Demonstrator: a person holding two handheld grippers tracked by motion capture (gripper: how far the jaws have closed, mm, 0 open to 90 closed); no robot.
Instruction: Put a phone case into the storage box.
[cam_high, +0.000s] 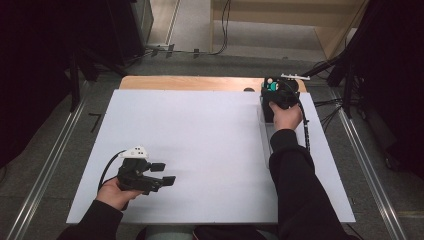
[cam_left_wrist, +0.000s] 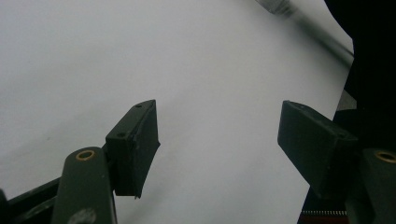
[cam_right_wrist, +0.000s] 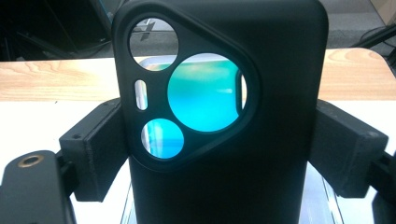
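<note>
A black phone case (cam_right_wrist: 280, 70) with round camera cut-outs stands upright between the jaws of my right gripper (cam_right_wrist: 224, 144), whose pads press on its two sides. Through the cut-outs I see a teal, glossy surface (cam_right_wrist: 205, 93) behind it. In the high view the right gripper (cam_high: 270, 107) is at the far right of the white table top (cam_high: 200, 150), with the case (cam_high: 267, 112) dark below it. My left gripper (cam_high: 164, 173) rests near the front left, its jaws apart. The left gripper (cam_left_wrist: 219, 140) has only bare white table between its fingers.
A pale, translucent flat thing (cam_high: 265, 137) lies on the table just in front of the right gripper. A wooden strip (cam_high: 190, 82) runs along the far edge. Cables (cam_high: 325, 107) trail off the right side. Dark stands and floor rails flank the table.
</note>
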